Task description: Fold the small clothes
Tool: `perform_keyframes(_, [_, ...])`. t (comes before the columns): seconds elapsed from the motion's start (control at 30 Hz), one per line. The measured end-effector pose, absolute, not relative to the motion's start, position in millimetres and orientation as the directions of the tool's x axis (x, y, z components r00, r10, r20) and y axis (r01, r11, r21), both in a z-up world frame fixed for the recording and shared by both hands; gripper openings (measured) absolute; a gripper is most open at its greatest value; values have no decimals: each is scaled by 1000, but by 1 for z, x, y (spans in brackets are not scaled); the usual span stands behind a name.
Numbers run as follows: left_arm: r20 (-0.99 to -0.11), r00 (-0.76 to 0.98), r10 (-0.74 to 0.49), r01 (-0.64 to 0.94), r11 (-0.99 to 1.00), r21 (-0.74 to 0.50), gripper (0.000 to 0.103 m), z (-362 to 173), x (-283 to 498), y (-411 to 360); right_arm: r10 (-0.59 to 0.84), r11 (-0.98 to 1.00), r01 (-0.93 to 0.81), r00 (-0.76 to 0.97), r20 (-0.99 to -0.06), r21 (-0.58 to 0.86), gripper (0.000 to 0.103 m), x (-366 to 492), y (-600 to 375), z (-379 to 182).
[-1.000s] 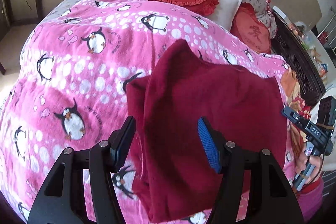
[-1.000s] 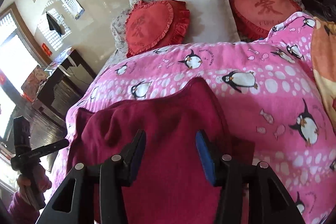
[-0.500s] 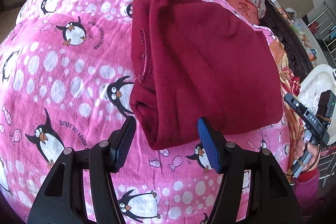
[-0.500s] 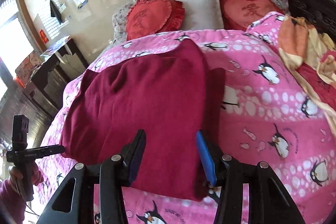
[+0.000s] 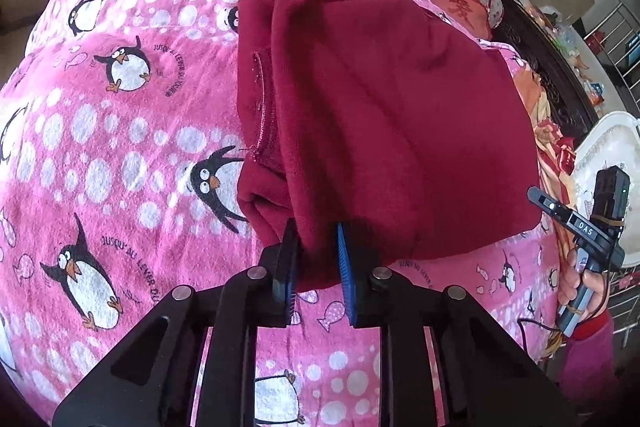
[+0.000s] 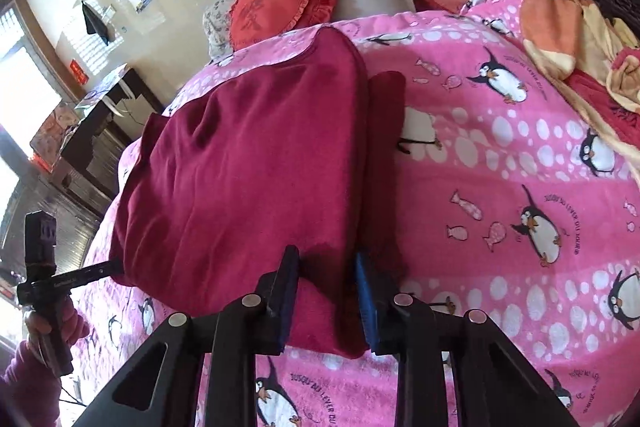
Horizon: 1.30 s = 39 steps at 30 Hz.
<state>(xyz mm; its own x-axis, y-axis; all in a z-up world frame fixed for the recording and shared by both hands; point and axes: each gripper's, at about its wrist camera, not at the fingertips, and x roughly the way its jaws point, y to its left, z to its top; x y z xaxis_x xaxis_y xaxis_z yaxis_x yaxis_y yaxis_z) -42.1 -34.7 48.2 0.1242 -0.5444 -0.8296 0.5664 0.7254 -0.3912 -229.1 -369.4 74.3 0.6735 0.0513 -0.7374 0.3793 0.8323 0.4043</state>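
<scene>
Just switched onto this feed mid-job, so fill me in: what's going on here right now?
A person is folding a dark red garment that lies on a pink penguin blanket on a bed. Each hand has a hand-held gripper at the garment's near edge: the left hand-held gripper is closing on the near left corner, and the right hand-held gripper is closing on the near right corner. The fabric sits between both pairs of jaws. The garment already looks partly folded, with one side doubled under.

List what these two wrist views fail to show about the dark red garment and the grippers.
- Left wrist view: the garment's near hem is hidden between the closing left gripper.
- Right wrist view: the right gripper, also closing, covers its near corner.
- Both: underside against the penguin blanket unseen.
</scene>
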Motion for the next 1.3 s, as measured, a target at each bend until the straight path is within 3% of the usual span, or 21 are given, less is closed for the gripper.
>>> perform_keyframes(0.1, [-835,135,-534,571,730,-375,12,48,-44,-33,56,834,379,664,-746,400,23,-225,-367,67])
perform_keyframes(0.17, [-836,147,-529,589,726,-356,8,51,-48,-33,74,832,361,680,-730,421,5,-228,-364,71])
perform_keyframes(0.37, [-821,162,-548,689,658,-303,7,67,-69,-26,71,845,325,718,-692,424,5,-253,-367,100])
perform_keyframes(0.57, [-848,116,-516,633,697,-337,7,35,-64,-19,52,845,394,613,-788,363,5,-248,-368,62])
perform_keyframes(0.63, [-837,103,-537,606,701,-375,7,35,-63,-12,63,834,402,611,-789,378,5,-250,-370,58])
perform_keyframes(0.73, [-845,133,-519,631,701,-331,8,46,-68,-11,28,852,399,612,-791,339,5,-252,-370,74])
perform_keyframes(0.83, [-857,184,-481,665,703,-252,8,59,-74,-16,-79,867,433,609,-790,247,17,-256,-368,96])
perform_keyframes(0.9, [-863,222,-454,674,711,-200,8,66,-78,-22,-102,871,426,643,-759,244,34,-256,-366,113])
perform_keyframes(0.93, [-864,246,-439,675,717,-173,8,70,-79,-24,-98,872,416,665,-740,258,36,-254,-365,120])
perform_keyframes(1.03, [-856,283,-433,678,722,-140,8,79,-80,-32,-90,890,375,703,-706,260,36,-238,-356,136])
perform_keyframes(1.13, [-852,324,-411,667,738,-102,23,84,-71,-45,-69,914,329,705,-706,239,36,-204,-344,138])
perform_keyframes(1.3, [-835,369,-409,611,783,-114,23,88,-39,-68,-54,933,292,696,-716,213,36,-148,-334,129])
